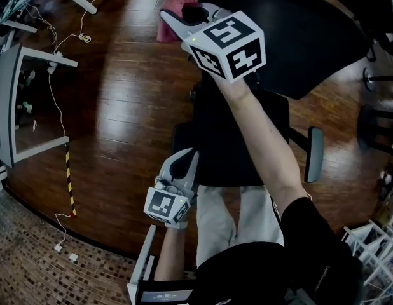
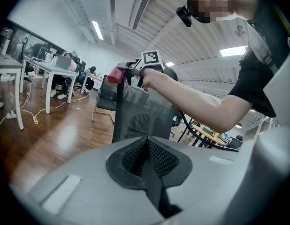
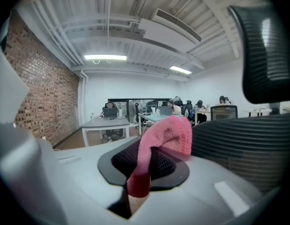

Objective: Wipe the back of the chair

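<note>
At the chair back [image 3: 248, 144] rim, right hand-held gripper [image 3: 145, 165] pinches pink cloth [image 3: 166, 135].

Person wears black shirt [image 1: 311, 246] and pale trousers [image 1: 212, 224].

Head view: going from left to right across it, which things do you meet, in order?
White desk frame → striped floor strip → left gripper → chair armrest → white wire rack.

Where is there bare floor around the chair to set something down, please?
Bare: the wood floor between the chair and the cable by the white desk. Crowded: the other side, by the black table and white rack.
</note>
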Demonstrator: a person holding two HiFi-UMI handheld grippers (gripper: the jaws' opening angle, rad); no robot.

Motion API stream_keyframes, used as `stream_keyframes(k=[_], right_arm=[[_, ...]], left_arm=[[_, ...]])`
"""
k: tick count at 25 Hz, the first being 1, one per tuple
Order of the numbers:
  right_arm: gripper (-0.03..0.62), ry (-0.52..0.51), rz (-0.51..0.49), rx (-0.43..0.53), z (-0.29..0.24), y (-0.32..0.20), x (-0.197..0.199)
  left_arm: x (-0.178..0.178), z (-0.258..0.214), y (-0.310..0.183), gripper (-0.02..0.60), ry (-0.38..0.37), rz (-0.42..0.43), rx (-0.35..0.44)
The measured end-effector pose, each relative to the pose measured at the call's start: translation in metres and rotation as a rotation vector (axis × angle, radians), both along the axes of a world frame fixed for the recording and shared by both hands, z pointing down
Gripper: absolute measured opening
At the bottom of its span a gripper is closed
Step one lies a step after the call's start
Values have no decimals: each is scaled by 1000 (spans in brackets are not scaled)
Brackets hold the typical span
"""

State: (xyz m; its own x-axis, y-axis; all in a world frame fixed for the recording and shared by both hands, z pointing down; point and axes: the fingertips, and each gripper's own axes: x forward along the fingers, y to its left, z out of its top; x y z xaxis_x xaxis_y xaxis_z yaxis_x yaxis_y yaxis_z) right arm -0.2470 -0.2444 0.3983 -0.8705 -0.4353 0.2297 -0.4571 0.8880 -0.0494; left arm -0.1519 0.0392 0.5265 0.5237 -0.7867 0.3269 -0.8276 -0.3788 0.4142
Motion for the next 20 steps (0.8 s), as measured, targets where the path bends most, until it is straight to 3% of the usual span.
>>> stream_keyframes(k=[7, 20], right_arm=[[41, -114, 95, -60, -15, -26, 69], [41, -282, 400, -97, -30, -75, 280]], left_arm=[[32, 5, -2, -9, 8, 62, -10], [122, -1, -27, -9, -7, 219, -8]])
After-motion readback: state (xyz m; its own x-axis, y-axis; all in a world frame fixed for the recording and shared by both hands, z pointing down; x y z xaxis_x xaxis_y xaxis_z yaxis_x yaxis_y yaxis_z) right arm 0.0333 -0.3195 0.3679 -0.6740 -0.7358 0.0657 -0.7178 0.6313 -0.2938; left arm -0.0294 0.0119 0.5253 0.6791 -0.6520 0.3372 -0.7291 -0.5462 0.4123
